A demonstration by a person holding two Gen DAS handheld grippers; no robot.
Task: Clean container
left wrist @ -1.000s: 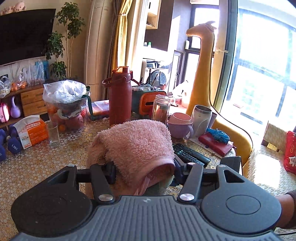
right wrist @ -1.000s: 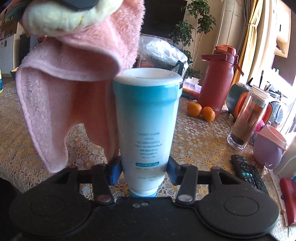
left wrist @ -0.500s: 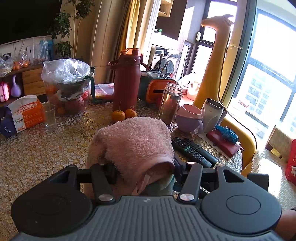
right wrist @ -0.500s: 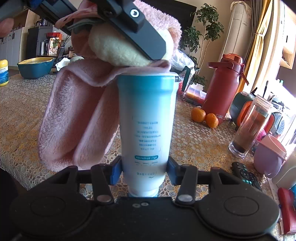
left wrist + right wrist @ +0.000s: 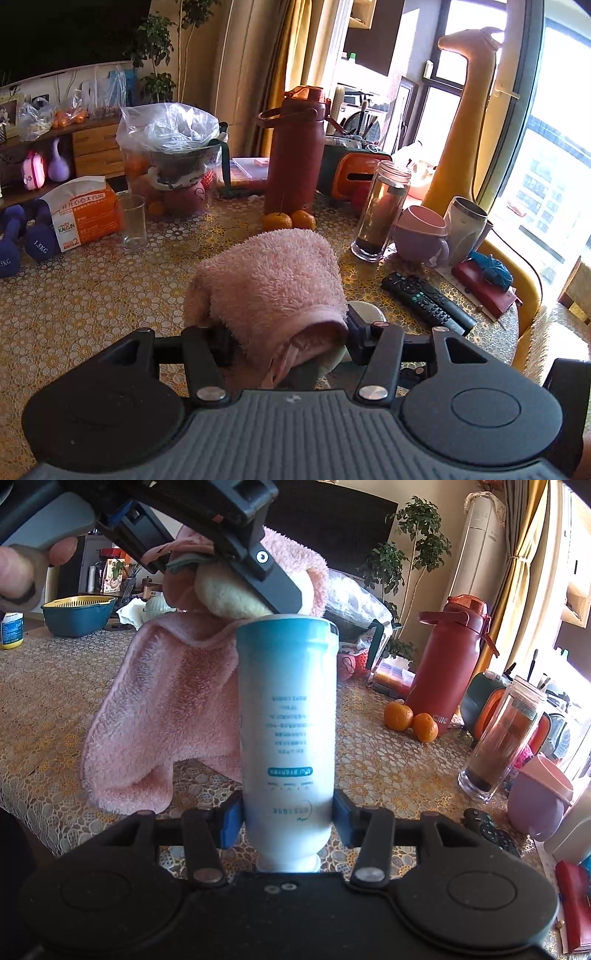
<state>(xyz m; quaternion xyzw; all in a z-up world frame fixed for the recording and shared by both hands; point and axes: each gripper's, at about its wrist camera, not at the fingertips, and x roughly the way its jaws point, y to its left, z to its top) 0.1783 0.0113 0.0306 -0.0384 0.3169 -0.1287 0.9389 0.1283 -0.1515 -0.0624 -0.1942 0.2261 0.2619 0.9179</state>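
Note:
My right gripper [image 5: 288,823] is shut on a white and blue container [image 5: 288,716], gripped low on its body and held upright with its print upside down. My left gripper [image 5: 288,339] is shut on a pink towel [image 5: 273,280] with a cream lining. In the right wrist view one of its fingers [image 5: 273,579] comes in from the upper left, with a hand [image 5: 22,572] behind it. There the bunched towel rests on the container's top end, and the rest of the towel [image 5: 166,709] hangs down on the left. In the left wrist view only a pale edge of the container [image 5: 365,310] shows past the towel.
On the patterned table [image 5: 369,768] stand a red bottle [image 5: 447,672], two oranges [image 5: 410,720], a glass jar [image 5: 498,738] and a purple cup [image 5: 535,797]. A remote [image 5: 424,299] lies at the right. A bagged fruit bowl [image 5: 170,162] and an empty glass [image 5: 133,221] sit farther back.
My left gripper has come down and over with the towel, from above and left of the container onto its top end. The right gripper and the container have stayed put.

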